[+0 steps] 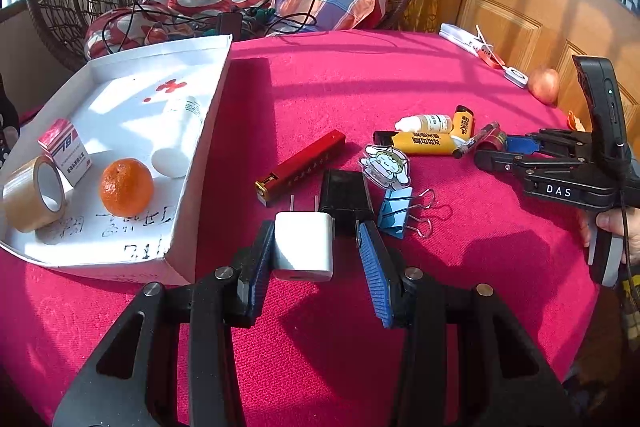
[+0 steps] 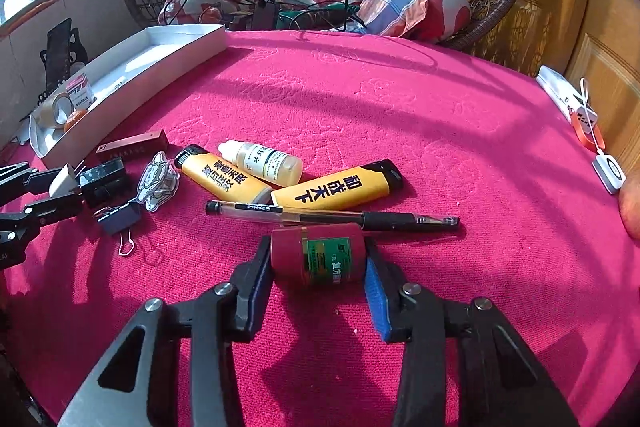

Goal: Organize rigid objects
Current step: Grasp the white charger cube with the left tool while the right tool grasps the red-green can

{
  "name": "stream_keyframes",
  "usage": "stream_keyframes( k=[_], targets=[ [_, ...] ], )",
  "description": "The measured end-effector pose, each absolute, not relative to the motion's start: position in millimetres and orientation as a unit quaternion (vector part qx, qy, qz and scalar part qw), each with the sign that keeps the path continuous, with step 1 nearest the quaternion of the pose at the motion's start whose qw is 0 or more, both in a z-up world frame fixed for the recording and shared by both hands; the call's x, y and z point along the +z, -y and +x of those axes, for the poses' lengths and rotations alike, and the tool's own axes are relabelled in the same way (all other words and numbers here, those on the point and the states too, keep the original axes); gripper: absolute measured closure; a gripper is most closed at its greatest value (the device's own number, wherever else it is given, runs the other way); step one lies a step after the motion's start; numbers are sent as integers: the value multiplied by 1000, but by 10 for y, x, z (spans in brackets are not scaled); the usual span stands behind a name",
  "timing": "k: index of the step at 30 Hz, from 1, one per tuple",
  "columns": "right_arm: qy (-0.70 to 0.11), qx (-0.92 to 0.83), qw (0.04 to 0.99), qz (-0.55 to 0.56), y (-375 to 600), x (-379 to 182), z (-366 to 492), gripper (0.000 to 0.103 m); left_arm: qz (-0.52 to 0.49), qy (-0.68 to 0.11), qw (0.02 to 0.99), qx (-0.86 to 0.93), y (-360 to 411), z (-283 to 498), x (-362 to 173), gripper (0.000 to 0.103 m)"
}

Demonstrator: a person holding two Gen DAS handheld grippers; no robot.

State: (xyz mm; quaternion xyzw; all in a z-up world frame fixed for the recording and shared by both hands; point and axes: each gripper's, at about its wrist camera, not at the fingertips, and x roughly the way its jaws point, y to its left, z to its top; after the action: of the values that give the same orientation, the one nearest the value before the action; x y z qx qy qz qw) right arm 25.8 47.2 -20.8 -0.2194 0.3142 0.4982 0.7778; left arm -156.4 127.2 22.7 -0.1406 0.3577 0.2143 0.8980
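Sitting on a worktop (image 1: 400,75) draped in pink-red cloth, near a white cardboard tray (image 1: 200,155). Left tongs (image 1: 316,259) pinching a white plug charger (image 1: 304,247) just right of the tray, its prongs pointing away. Right tongs (image 2: 318,267) closing around a red jar (image 2: 318,255) with a green label, left pad touching, right contact unclear; gripper body reading "DAS". Lying beyond the jar: a clear pen (image 2: 332,215), two yellow lighters (image 2: 336,189) printed with black Chinese characters, a small dropper bottle (image 2: 264,163). Resting inside the tray: a tangerine (image 1: 126,187), a tape roll (image 1: 34,199), handwritten characters, unreadable.
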Motion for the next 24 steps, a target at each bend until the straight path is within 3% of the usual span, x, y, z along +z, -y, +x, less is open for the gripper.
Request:
stream_keyframes(
  k=[10,24],
  targets=[
    [-288,523,787,-153,-294,84,141,63,-118,-381,902,167,-1012,-1628,234,61],
    [-304,536,778,-123,-282,53,96,63,-123,-385,897,179,-1076,-1759,198,59]
  ],
)
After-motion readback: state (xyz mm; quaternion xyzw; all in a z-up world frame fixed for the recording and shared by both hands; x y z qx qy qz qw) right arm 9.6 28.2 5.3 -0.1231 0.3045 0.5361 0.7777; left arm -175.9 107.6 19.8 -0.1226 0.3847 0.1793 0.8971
